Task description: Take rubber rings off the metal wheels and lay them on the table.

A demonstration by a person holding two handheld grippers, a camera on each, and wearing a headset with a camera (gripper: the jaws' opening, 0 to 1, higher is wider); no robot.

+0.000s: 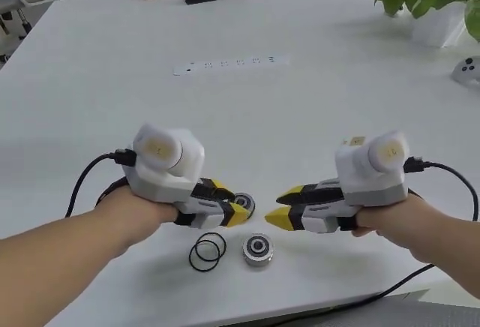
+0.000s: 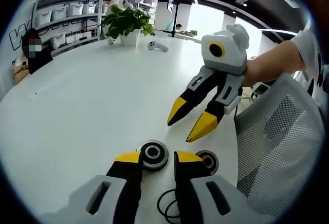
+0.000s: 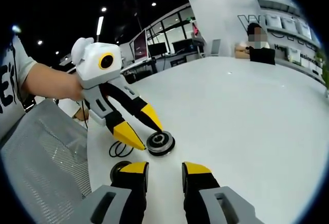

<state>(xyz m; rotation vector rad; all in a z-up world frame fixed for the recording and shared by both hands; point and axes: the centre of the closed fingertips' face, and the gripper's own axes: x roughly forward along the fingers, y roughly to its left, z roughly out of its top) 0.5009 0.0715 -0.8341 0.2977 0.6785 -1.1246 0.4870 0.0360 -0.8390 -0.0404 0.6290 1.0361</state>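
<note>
Left gripper (image 1: 229, 203) low over white counter (image 1: 300, 102), jaws parted, tips at wheel (image 1: 246, 205). Right gripper (image 1: 274, 208) faces it, jaws parted, nothing between. Second wheel (image 1: 257, 248) lies nearer, two black rings (image 1: 206, 252) just beside it.

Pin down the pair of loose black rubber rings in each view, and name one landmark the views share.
Head view: the rubber rings lie near the bottom edge, just left of the bare wheel.
Left gripper view: at the very bottom, between that gripper's own jaws.
Right gripper view: lower left, partly hidden by the left gripper.
Shared landmark: the dark-rimmed wheel.
</note>
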